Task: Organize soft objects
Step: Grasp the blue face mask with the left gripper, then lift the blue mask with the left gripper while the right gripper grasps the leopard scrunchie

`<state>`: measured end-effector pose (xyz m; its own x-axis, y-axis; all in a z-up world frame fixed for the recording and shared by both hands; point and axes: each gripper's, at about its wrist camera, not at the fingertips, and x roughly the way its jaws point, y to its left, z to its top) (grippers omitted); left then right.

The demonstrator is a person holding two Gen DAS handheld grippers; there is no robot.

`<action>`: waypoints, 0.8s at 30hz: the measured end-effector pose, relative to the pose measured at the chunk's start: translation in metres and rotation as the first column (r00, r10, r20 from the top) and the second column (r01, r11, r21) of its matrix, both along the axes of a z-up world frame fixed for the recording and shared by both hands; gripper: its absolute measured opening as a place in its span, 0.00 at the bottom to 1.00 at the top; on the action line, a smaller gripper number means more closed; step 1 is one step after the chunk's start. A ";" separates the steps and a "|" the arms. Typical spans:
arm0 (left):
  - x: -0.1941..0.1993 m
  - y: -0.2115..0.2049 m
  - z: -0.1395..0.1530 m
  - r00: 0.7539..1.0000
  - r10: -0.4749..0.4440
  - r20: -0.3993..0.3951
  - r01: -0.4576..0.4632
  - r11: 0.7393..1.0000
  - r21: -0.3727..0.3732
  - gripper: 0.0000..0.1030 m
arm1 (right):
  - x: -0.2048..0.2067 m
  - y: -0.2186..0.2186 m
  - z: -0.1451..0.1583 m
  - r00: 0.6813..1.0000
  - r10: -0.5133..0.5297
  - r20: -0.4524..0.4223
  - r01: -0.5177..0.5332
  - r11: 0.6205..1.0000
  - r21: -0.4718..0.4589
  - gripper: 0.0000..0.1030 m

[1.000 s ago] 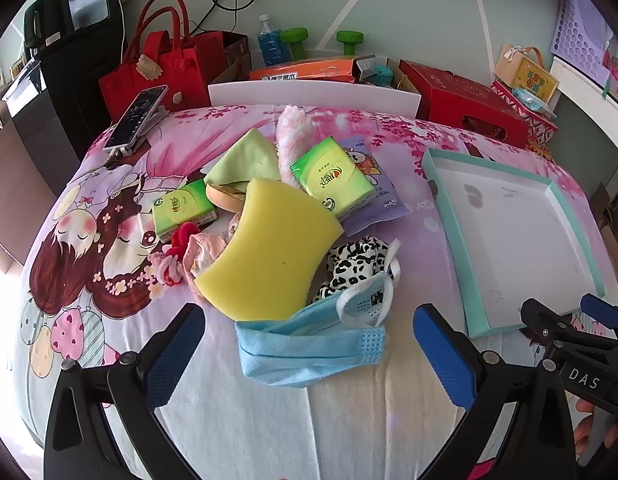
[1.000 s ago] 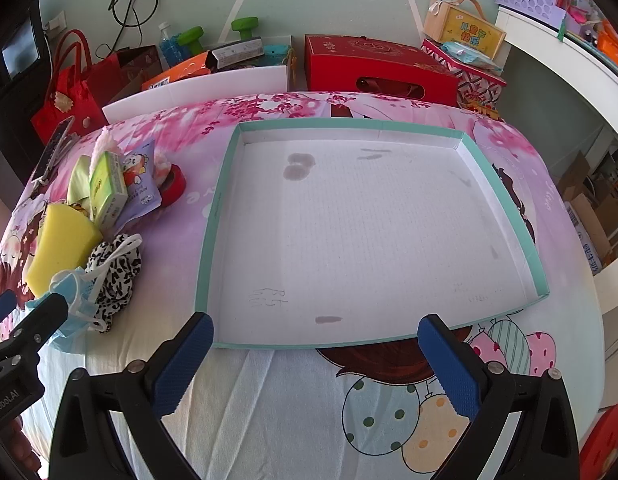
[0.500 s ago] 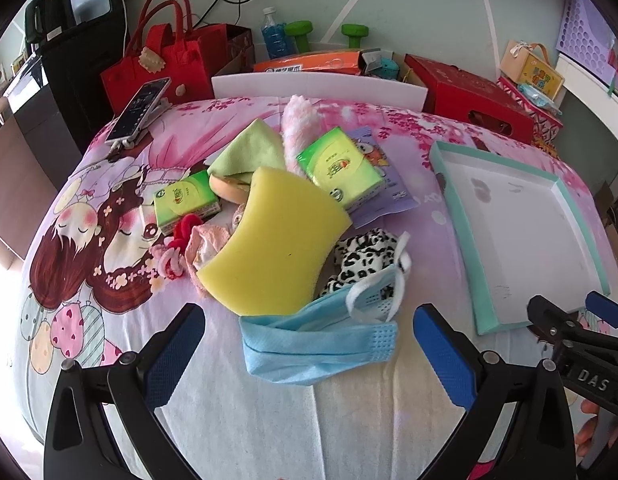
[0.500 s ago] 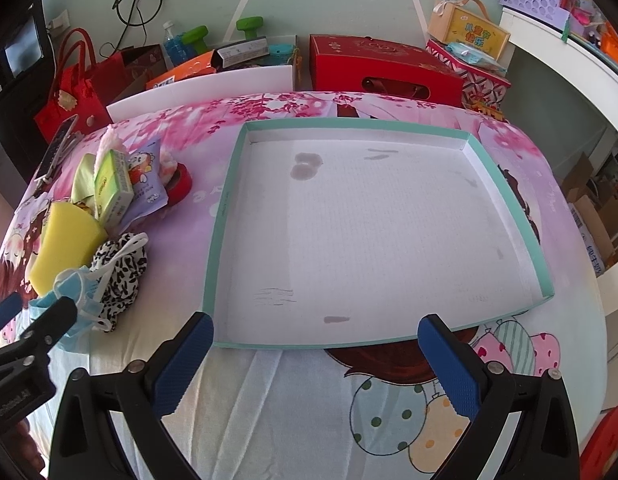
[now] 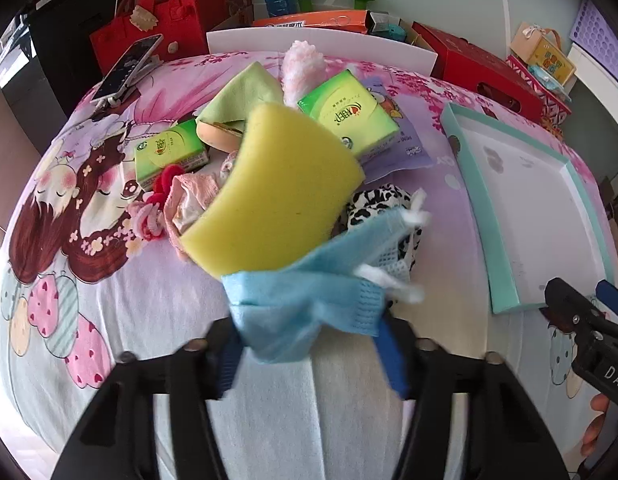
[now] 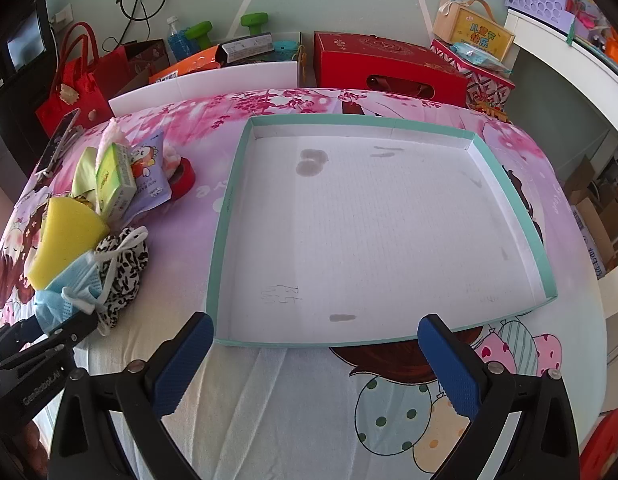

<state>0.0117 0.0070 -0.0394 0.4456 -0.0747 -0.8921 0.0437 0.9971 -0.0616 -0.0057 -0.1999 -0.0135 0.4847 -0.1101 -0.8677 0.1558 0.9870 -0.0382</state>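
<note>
- The left gripper (image 5: pixel 309 344) is closing; its blue fingers (image 5: pixel 391 354) flank the bunched light-blue face mask (image 5: pixel 305 304), and whether the pads press it yet is unclear.
- The mask lies at the near edge of the soft pile, touching a yellow sponge (image 5: pixel 277 196) and a black-and-white spotted cloth (image 5: pixel 379 204).
- The right gripper (image 6: pixel 315 364) hovers with fingers spread wide, holding nothing, just before the teal-rimmed tray (image 6: pixel 219 240) on the cartoon-print bedsheet (image 6: pixel 309 400).

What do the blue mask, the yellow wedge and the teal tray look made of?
Blue mask: thin pleated nonwoven fabric, matte, crumpling between the closing left claw.
Yellow wedge: likely foam sponge, with a dull, finely pored face.
Teal tray: probably cardboard, with thin folded walls and a stained white paper floor.
</note>
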 end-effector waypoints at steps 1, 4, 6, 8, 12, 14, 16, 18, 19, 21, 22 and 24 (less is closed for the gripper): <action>0.000 0.000 0.000 1.000 0.002 0.001 -0.002 1.000 0.003 0.41 | 0.000 0.000 0.000 1.000 0.001 0.000 -0.001 1.000 0.000 1.00; -0.001 0.005 0.000 1.000 0.012 -0.005 -0.012 1.000 -0.017 0.30 | 0.000 0.000 0.000 1.000 0.000 -0.001 0.000 1.000 0.000 1.00; -0.001 0.005 -0.001 1.000 0.012 -0.015 -0.012 1.000 -0.022 0.26 | 0.000 0.000 0.000 1.000 -0.001 -0.001 0.001 1.000 0.000 1.00; 0.001 0.005 -0.001 1.000 0.013 -0.017 -0.013 1.000 -0.019 0.24 | 0.000 0.000 0.000 1.000 -0.001 -0.002 0.001 1.000 0.000 1.00; 0.000 0.006 0.003 1.000 0.009 -0.015 -0.009 1.000 -0.029 0.20 | 0.000 0.002 -0.001 1.000 0.000 -0.002 0.000 1.000 -0.004 1.00; -0.001 0.008 0.008 1.000 0.007 -0.003 -0.007 0.999 -0.031 0.19 | 0.000 0.002 -0.001 1.000 -0.001 -0.003 0.001 1.000 -0.006 1.00; -0.002 0.009 0.013 1.000 0.005 0.008 -0.005 0.999 -0.040 0.19 | 0.000 0.002 -0.002 1.000 0.001 -0.003 -0.001 1.000 -0.009 1.00; -0.003 0.012 0.019 1.000 0.009 0.022 -0.008 0.998 -0.057 0.18 | 0.001 0.002 0.000 1.000 -0.001 0.003 0.001 1.000 -0.010 1.00; -0.003 0.013 0.021 1.000 0.012 0.028 -0.010 0.998 -0.063 0.18 | 0.000 0.002 0.001 1.000 -0.002 0.009 0.003 1.000 -0.010 1.00; -0.005 0.016 0.028 0.999 0.016 0.047 -0.012 0.997 -0.078 0.17 | 0.000 0.003 0.003 1.000 -0.003 0.021 0.003 1.000 -0.011 1.00; -0.006 0.019 0.033 0.998 0.021 0.062 -0.015 0.996 -0.088 0.17 | 0.000 0.005 0.004 1.000 0.002 0.030 -0.001 1.000 -0.014 1.00; -0.007 0.023 0.040 0.996 0.030 0.084 -0.021 0.994 -0.107 0.17 | 0.000 0.008 0.007 0.999 0.014 0.049 -0.013 1.000 -0.015 1.00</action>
